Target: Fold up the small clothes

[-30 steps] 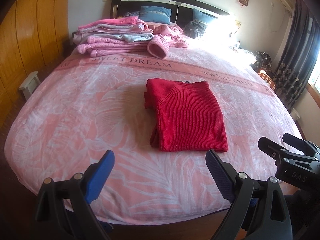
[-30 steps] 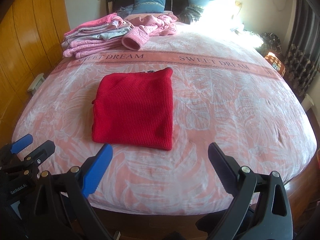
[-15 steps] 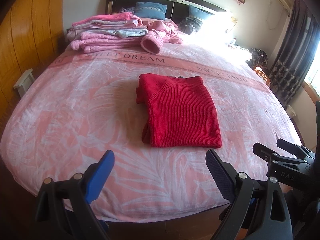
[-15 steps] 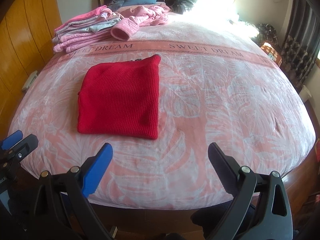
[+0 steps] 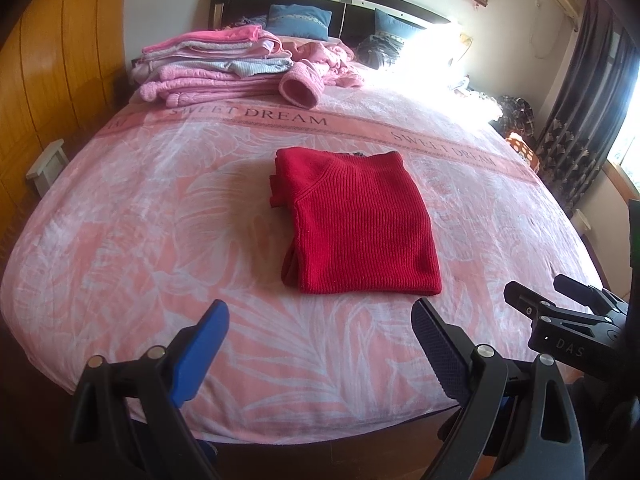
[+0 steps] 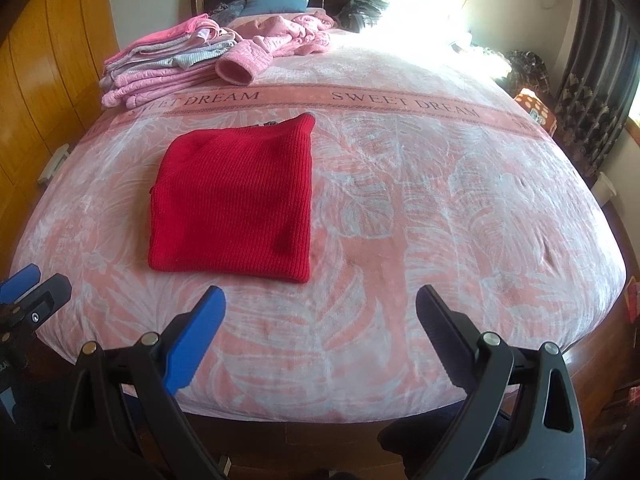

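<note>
A red sweater (image 5: 356, 224) lay folded into a neat rectangle near the middle of a pink bedspread (image 5: 140, 220), with a stack of folded pink clothes (image 5: 212, 68) well apart from it, up by the headboard. The left gripper (image 5: 320, 340) and the right gripper (image 6: 320, 320) both hovered over the foot of the bed with jaws wide apart, holding nothing and not touching the sweater. The fold looked finished, so the likely step was carrying it to the stack. To do that well, each gripper would pinch every layer at opposite edges and lift evenly, so the fold did not slide open.
</note>
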